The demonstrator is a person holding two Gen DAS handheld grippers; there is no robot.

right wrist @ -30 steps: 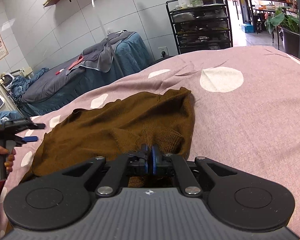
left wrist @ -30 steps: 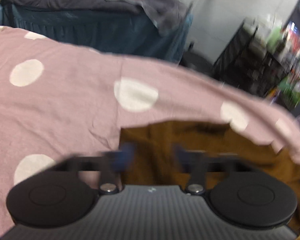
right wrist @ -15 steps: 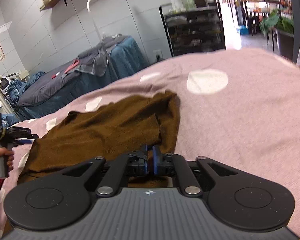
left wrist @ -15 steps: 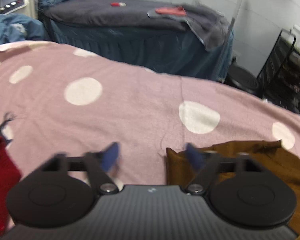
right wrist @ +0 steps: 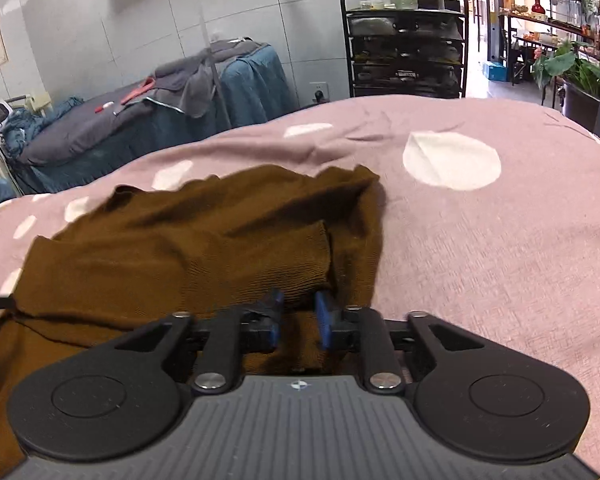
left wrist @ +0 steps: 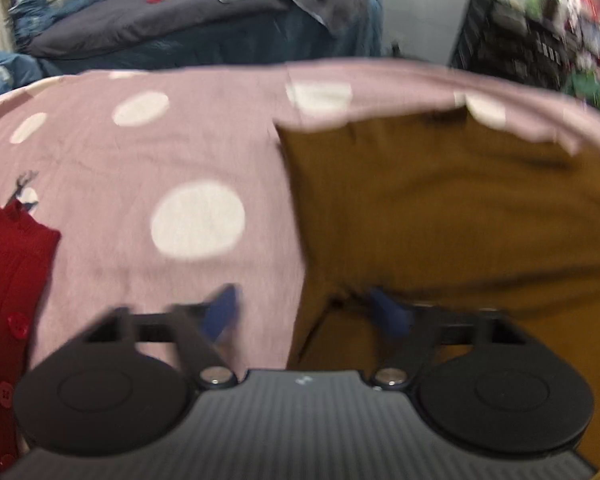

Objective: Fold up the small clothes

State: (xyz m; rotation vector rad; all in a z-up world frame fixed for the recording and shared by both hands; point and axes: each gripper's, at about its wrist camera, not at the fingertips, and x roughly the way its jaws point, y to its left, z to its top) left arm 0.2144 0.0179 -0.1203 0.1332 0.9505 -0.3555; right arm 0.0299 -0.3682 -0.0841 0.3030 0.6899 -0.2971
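Note:
A brown knit garment [right wrist: 188, 248] lies spread on the pink spotted bed cover [right wrist: 500, 240], with a ribbed cuff folded over its near right part. My right gripper [right wrist: 298, 318] is open just above that cuff, holding nothing. In the left wrist view the same brown garment [left wrist: 440, 208] fills the right half. My left gripper [left wrist: 306, 312] is open wide over the garment's near left edge, one blue fingertip [left wrist: 220, 312] over the cover and the other over the cloth. The view is blurred.
A red knit garment with buttons [left wrist: 8, 280] lies at the left of the cover. Behind the bed stand a blue-draped couch [right wrist: 160, 112] and a black shelf cart [right wrist: 404, 56] with bottles. Plants [right wrist: 572, 68] stand at the far right.
My right gripper has opened and let go of the brown cuff, which now lies flat. My left gripper has swung back to the right, over the garment's left edge.

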